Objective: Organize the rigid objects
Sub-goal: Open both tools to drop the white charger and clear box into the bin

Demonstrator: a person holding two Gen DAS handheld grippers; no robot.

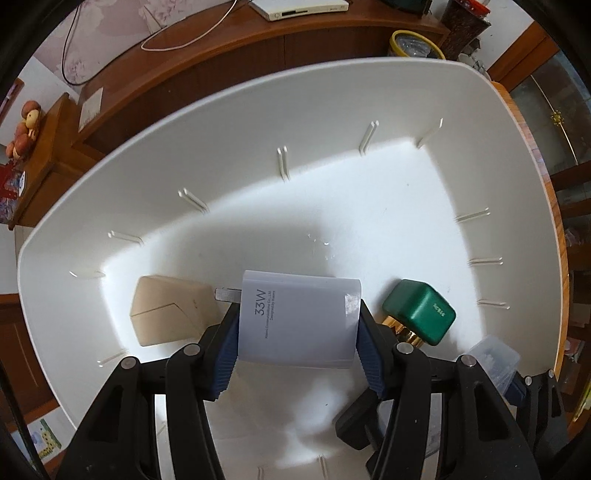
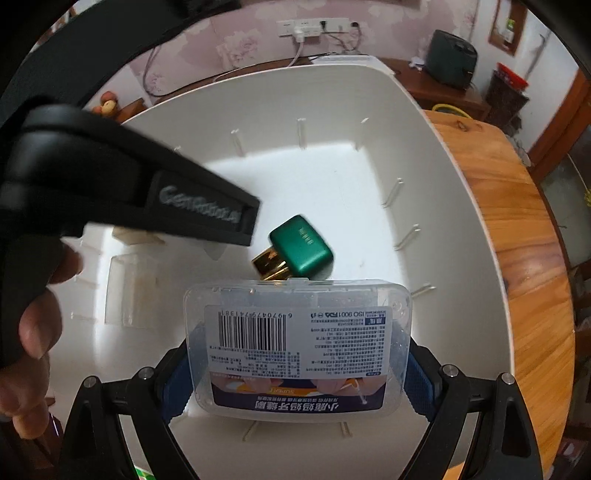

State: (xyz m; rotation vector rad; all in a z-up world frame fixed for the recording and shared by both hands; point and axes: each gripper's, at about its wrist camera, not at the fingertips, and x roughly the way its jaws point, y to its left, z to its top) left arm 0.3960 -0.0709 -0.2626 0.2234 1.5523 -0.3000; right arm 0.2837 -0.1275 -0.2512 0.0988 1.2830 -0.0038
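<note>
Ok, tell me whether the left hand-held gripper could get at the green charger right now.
Probably not: the left hand-held gripper is already clamped on the white charger, though the green charger lies uncovered beside it.

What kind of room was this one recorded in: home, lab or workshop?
Most likely a home living room. Floral wallpaper covers the wall, a wooden cabinet carries a set-top box, and the white bin being filled stands on a varnished wooden table.
</note>
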